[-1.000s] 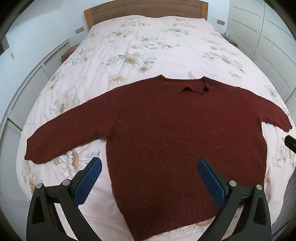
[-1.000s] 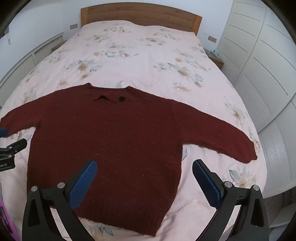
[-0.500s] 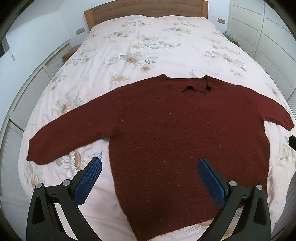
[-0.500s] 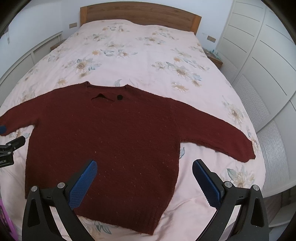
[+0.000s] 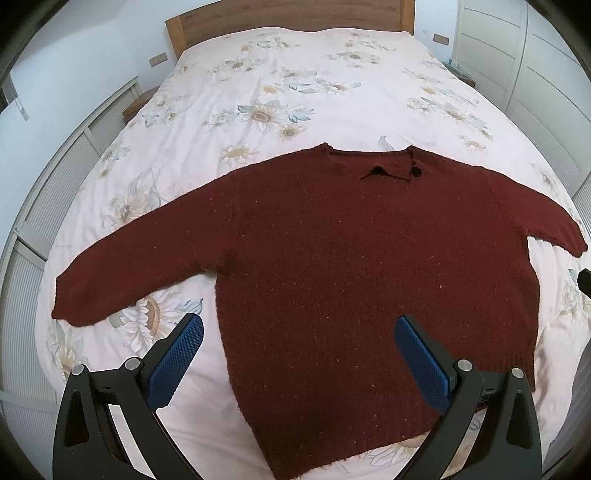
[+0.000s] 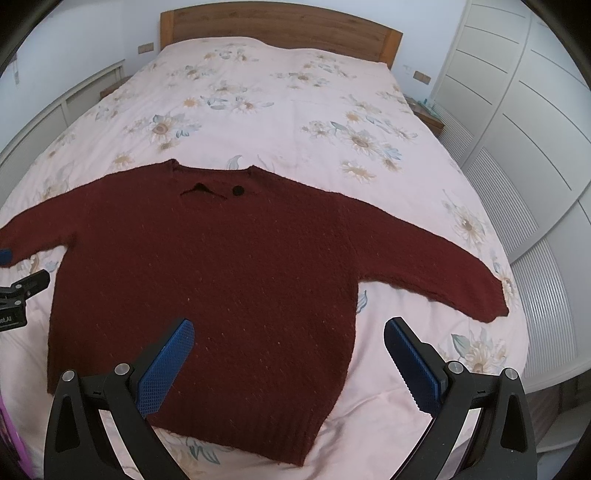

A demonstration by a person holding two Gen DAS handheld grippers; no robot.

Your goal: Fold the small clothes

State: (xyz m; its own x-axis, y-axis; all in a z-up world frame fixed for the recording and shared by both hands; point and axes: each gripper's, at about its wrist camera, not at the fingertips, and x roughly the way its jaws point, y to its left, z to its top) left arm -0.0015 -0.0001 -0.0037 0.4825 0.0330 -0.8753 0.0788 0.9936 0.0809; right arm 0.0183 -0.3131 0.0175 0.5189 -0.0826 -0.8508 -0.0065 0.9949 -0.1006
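Observation:
A dark red knit sweater (image 5: 332, 258) lies flat on the bed, neck away from me, both sleeves spread out; it also shows in the right wrist view (image 6: 221, 266). My left gripper (image 5: 299, 354) is open and empty, hovering above the sweater's lower left hem. My right gripper (image 6: 288, 358) is open and empty above the lower right hem. The left sleeve cuff (image 5: 70, 299) lies to the left, the right sleeve cuff (image 6: 491, 299) to the right. The left gripper's tip (image 6: 22, 291) shows at the left edge of the right wrist view.
The bed (image 5: 295, 92) has a pale floral cover and a wooden headboard (image 6: 280, 26). White wardrobe doors (image 6: 517, 110) stand along the right side. Low white cabinets (image 5: 55, 177) run along the left. The bed's edges fall off close on both sides.
Both grippers have drifted slightly back and up, so the sweater sits a little lower and fuller in both views. Both stay open; the sweater has not moved.

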